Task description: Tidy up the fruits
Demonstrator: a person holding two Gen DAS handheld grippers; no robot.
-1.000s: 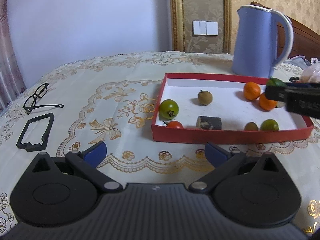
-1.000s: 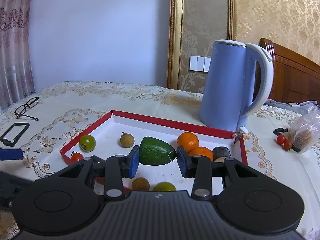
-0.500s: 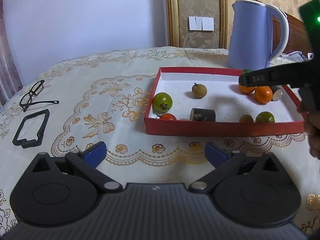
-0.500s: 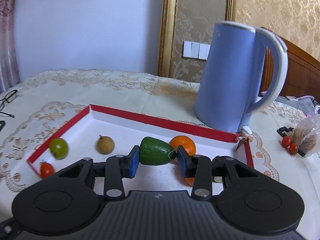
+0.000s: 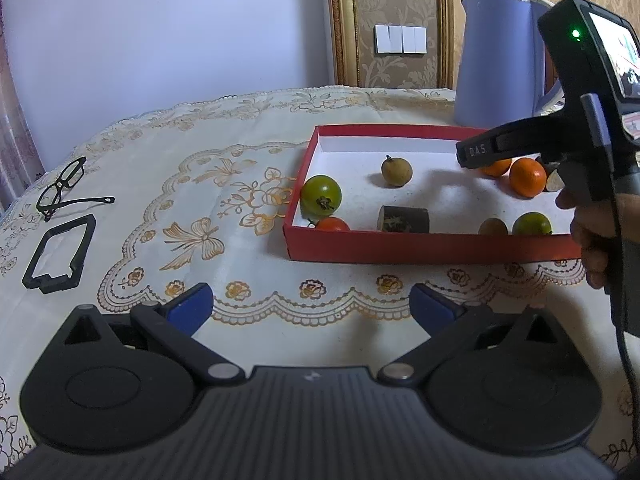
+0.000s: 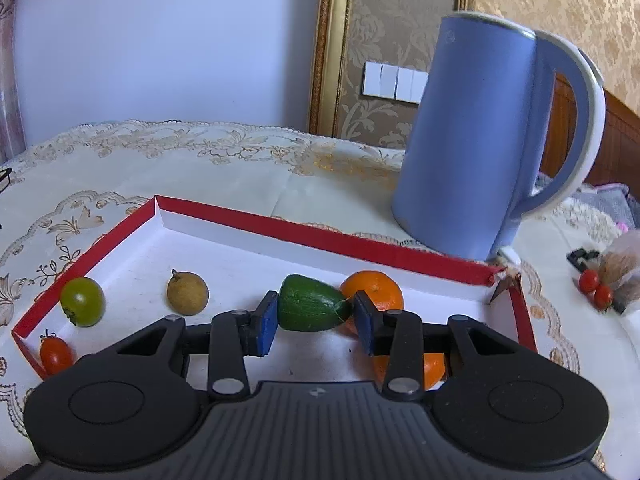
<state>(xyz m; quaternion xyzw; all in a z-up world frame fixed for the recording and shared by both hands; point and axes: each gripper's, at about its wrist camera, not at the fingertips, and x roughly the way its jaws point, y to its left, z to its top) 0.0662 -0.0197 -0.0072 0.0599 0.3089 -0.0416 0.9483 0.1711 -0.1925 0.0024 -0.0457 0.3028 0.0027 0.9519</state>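
Observation:
My right gripper [image 6: 316, 322] is shut on a dark green fruit [image 6: 310, 308], held low over the red-rimmed white tray [image 6: 320, 236] just in front of an orange [image 6: 374, 290]. A second orange [image 6: 434, 368] lies under the right finger. A green tomato [image 6: 82, 301], a brown longan [image 6: 188, 293] and a red cherry tomato [image 6: 56, 354] sit at the tray's left. In the left wrist view my left gripper [image 5: 312, 308] stands open over the tablecloth, short of the tray [image 5: 420, 246]. The right gripper's body [image 5: 560, 136] reaches over the tray's right end, hiding the green fruit.
A blue kettle [image 6: 480, 152] stands just behind the tray's far right corner. Two cherry tomatoes [image 6: 596, 288] and a plastic bag [image 6: 624, 264] lie right of the tray. Glasses [image 5: 64, 188] and a black frame [image 5: 60, 252] lie at the left of the lace tablecloth.
My right gripper has carried the green fruit forward and down into the tray, close to the oranges. The left gripper has barely shifted.

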